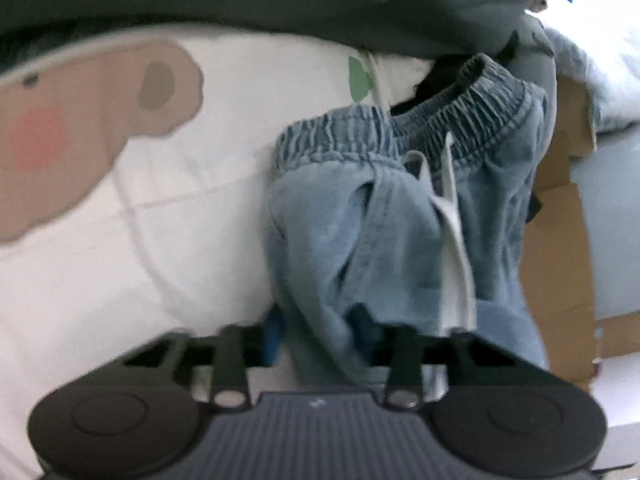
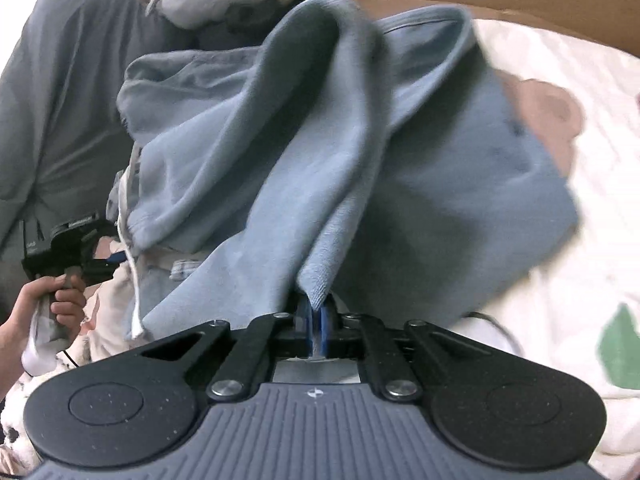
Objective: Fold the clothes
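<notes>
Above the bed, my left hand-held gripper and right hand-held gripper each pinch the blue pants, lifted and bunched, so I judge folding unfinished.

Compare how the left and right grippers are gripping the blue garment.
The left gripper has its blue pads spread, with a thick bunch of the light blue garment near its elastic waistband between them. The right gripper has its pads nearly together, pinching a thin edge. Both lift the garment above the white cartoon-print bedding.
</notes>
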